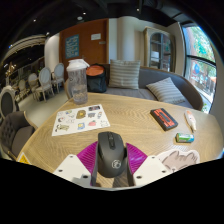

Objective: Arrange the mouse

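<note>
**A:** Between the fingers, what's logged?

**B:** Black mouse [110, 155], lengthwise between the two magenta pads [88, 157], nose pointing away from the gripper [110, 166]. Both pads sit against its sides, so the fingers are pinched on it. Whether it rests on the wooden table [130, 115] or is lifted, cannot tell.

**A:** Beyond it?

**B:** Just ahead and left, a white printed sheet [79, 119] flat on the table. Further back on the left, a clear pitcher [76, 82], upright. To the right, a dark red-edged booklet [164, 119], then a small green item [185, 136] near the table edge; identity unclear.

**A:** Background?

**B:** Grey sofa [150, 82] with cushions behind the table; pale chairs [38, 84] off left.
</note>
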Demonstrator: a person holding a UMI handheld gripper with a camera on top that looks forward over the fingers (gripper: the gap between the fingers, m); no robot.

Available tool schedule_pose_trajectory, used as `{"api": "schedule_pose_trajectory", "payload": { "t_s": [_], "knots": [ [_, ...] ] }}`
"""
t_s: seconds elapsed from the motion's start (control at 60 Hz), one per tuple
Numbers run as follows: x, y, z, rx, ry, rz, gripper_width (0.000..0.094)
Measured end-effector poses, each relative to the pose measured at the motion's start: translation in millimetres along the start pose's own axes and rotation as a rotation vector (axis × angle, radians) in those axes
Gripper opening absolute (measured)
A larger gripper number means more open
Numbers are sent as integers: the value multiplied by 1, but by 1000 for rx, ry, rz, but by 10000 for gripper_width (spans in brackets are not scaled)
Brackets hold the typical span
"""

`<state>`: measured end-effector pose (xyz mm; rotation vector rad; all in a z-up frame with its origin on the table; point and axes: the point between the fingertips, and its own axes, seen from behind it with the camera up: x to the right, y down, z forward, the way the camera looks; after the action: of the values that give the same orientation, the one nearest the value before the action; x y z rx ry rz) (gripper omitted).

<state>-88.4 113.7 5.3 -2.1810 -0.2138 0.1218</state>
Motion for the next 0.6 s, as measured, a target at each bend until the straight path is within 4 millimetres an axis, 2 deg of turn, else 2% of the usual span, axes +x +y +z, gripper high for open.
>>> {"api": "schedule_pose_trajectory", "payload": {
  "t_s": [0.067, 0.133, 0.233, 0.283, 0.35, 0.417, 0.5, 0.55, 0.6],
  "knots": [
    [6, -11, -18, 36, 0, -25, 428],
    [26, -22, -42, 77, 26, -36, 429],
    [75, -38, -92, 152, 96, -34, 429],
    [104, -35, -111, 167, 148, -58, 429],
    [147, -15, -135, 145, 242, -79, 428],
    [182, 19, -141, 81, 308, -96, 427],
    [193, 59, -121, -14, 312, -66, 427],
    [192, 78, -115, -61, 294, -33, 429],
    [187, 94, -111, -95, 272, -36, 469]
  ]
}}
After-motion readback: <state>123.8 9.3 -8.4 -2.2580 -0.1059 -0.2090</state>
